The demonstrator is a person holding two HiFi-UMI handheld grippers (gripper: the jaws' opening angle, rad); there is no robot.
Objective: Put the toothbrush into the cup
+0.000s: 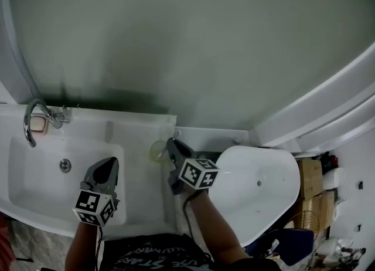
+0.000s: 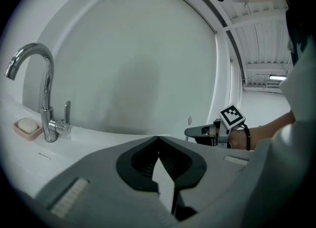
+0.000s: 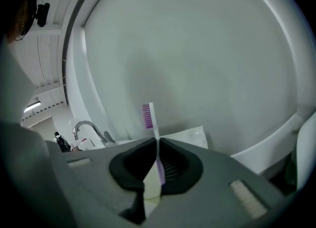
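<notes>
A white toothbrush (image 3: 154,126) with purple bristles stands upright between the jaws of my right gripper (image 3: 157,140), which is shut on its handle. In the head view this gripper (image 1: 171,142) hovers at the right end of the sink counter. Its tip is just right of a pale yellow-green cup (image 1: 157,150). The cup (image 3: 152,191) shows low down behind the jaws in the right gripper view. My left gripper (image 1: 108,161) hangs over the basin, and its jaws (image 2: 158,138) meet at the tips with nothing between them. It sees the right gripper (image 2: 190,132) off to its right.
A chrome faucet (image 1: 34,117) and a pink soap dish (image 1: 38,124) sit at the back left of the white sink (image 1: 35,170), with the drain (image 1: 65,165) near the left gripper. A white rounded fixture (image 1: 258,187) lies to the right, with cardboard boxes (image 1: 310,179) beyond it.
</notes>
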